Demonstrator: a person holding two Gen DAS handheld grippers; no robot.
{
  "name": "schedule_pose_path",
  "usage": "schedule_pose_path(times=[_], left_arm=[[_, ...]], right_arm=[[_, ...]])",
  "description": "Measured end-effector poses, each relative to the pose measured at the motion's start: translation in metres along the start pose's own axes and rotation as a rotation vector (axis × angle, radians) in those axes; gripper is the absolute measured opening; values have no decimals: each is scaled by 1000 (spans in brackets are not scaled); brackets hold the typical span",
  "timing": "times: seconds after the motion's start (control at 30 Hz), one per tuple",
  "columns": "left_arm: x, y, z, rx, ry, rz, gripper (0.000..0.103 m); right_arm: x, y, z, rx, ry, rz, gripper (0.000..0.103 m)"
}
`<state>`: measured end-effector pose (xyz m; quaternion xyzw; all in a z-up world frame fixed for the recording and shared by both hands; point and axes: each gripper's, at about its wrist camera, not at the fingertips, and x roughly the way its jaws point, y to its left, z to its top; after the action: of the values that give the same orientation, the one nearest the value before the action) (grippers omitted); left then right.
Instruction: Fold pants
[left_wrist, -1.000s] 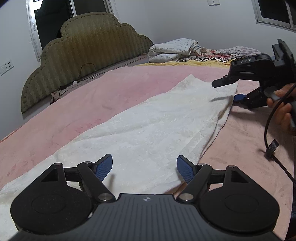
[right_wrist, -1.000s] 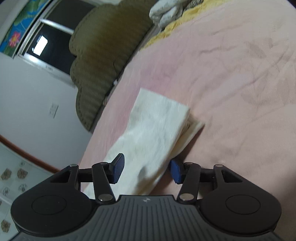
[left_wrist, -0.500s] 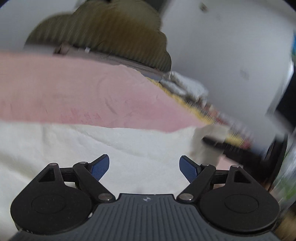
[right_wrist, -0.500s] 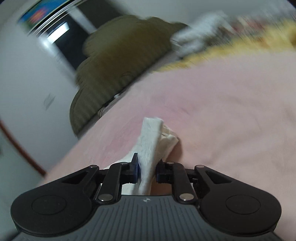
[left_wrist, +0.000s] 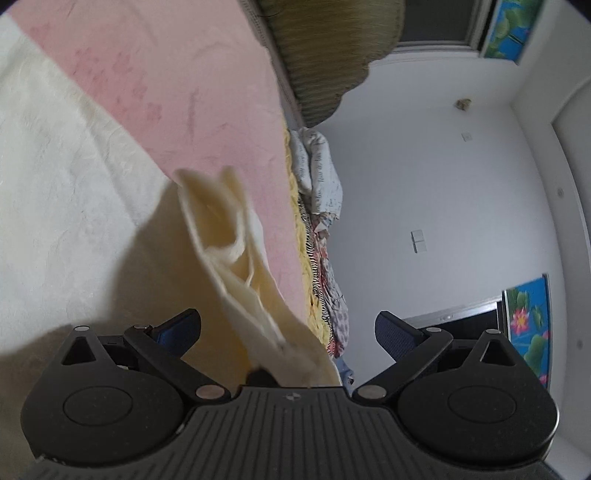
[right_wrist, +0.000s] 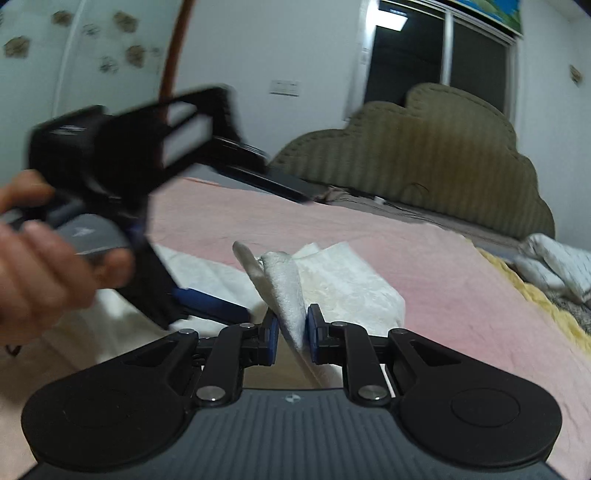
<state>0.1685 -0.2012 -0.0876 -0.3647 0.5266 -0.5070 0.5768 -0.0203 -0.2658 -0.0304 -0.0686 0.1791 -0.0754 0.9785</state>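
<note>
The white pants (left_wrist: 66, 192) lie on the pink bedspread (left_wrist: 184, 92). In the right wrist view my right gripper (right_wrist: 291, 332) is shut on a pinched end of the pants (right_wrist: 288, 288), lifted off the bed, with more cloth (right_wrist: 343, 280) behind. My left gripper (left_wrist: 284, 328) is open, rolled sideways, and the raised cloth end (left_wrist: 229, 251) passes between its fingers without being clamped. The left gripper also shows blurred in the right wrist view (right_wrist: 207, 302), held by a hand (right_wrist: 40, 266), close to the left of the right gripper.
An olive padded headboard (right_wrist: 424, 147) stands at the bed's far end. Pillows and a patterned blanket (left_wrist: 317, 177) lie along the bed's side on a yellow sheet (right_wrist: 535, 295). A dark window (right_wrist: 436, 51) and white walls lie beyond.
My right gripper closed on the pants end and lifted it toward the left gripper. My left gripper rolled sideways and stayed open, now with the raised cloth between its fingers.
</note>
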Motion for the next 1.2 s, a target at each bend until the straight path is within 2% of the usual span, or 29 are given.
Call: schedule_pose_path(times=[0.07, 0.13, 0.17, 0.23, 0.27, 0.3, 0.4, 0.5, 0.57, 0.63, 0.8, 0.9, 1.0, 1.13, 1.2], left_arm=[[1, 2, 5, 0, -16, 31, 97], [-3, -2, 10, 54, -39, 73, 72], [-6, -7, 11, 95, -48, 101, 63], [-14, -18, 12, 206, -66, 188, 30], [-19, -24, 11, 259, -80, 231, 22], [-24, -29, 9, 317, -92, 282, 9], [-48, -46, -1, 463, -146, 380, 8], [-74, -67, -14, 648, -219, 518, 8], [-93, -76, -22, 736, -263, 611, 8], [-114, -74, -25, 764, -288, 697, 9], [-150, -49, -25, 758, -337, 892, 12], [-161, -32, -27, 754, -346, 930, 12], [-166, -26, -29, 758, -362, 934, 12], [-169, -32, -42, 809, -430, 954, 12], [-169, -32, -45, 821, -425, 972, 13]], right_arm=[[-4, 7, 0, -21, -10, 28, 16], [-5, 14, 0, -56, -9, 37, 16], [-4, 18, 0, -71, -3, 38, 16], [-4, 23, -2, -80, 8, 49, 16], [-3, 25, -2, -79, 11, 56, 16], [-4, 29, -1, -78, 11, 66, 16], [-2, 40, 5, -80, -3, 104, 16], [2, 55, 13, -92, -31, 165, 16], [7, 68, 20, -107, -47, 217, 16], [13, 85, 25, -132, -61, 271, 16], [32, 131, 32, -179, -52, 388, 16], [43, 153, 31, -185, -12, 432, 16], [49, 165, 25, -196, 9, 436, 16], [57, 167, 33, -169, 9, 446, 16], [56, 165, 33, -161, 6, 459, 16]])
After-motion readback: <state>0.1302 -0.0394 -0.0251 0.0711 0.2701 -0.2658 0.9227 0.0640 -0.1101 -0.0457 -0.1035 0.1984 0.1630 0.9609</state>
